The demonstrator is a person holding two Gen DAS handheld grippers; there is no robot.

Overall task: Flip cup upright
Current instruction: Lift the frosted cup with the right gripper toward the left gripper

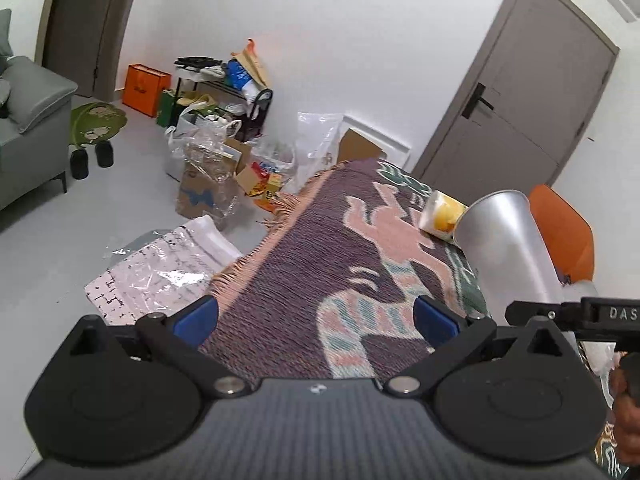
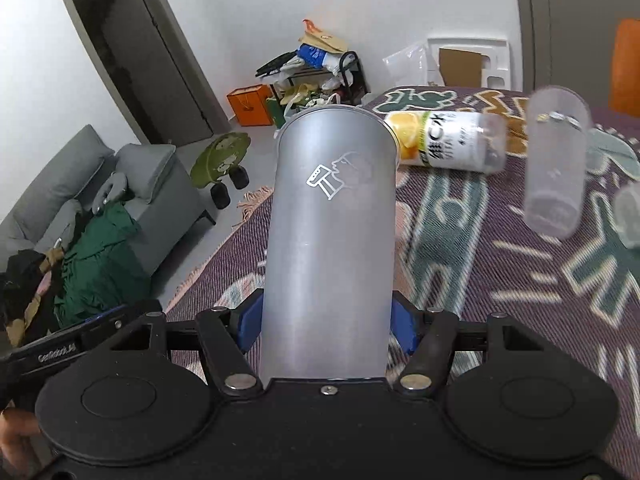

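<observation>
Right gripper (image 2: pixel 326 330): blue fingers (image 2: pixel 401 330) clamped on the lower body of the grey cup (image 2: pixel 330 240), one pad each side, cup lifted off the surface and pointing away from the camera, wider rim at the far end, white logo on the side facing the lens. In the left wrist view the same cup (image 1: pixel 506 248) shows at right, tilted, its narrow end toward the right gripper's black frame (image 1: pixel 576 314). Left gripper (image 1: pixel 316 320): fingers (image 1: pixel 196 322) spread wide apart, nothing between them, hovering over the patterned rug-style cloth (image 1: pixel 320 256) that covers the desk. Behind the grey cup, a printed lemon-label cup (image 2: pixel 444 140) lies on its side on the cloth. To the right, a clear plastic cup (image 2: pixel 554 160) looks blurred; can't tell if it rests on the cloth. Another clear item at the far right edge, too cut off to identify. Orange chair back (image 1: pixel 568 236) beyond the desk. Floor: orange bag (image 2: pixel 250 104), cluttered rack (image 2: pixel 320 72), grey sofa (image 2: pixel 120 192) with green fabric (image 2: pixel 96 264) on it, grey door (image 1: pixel 532 92).
</observation>
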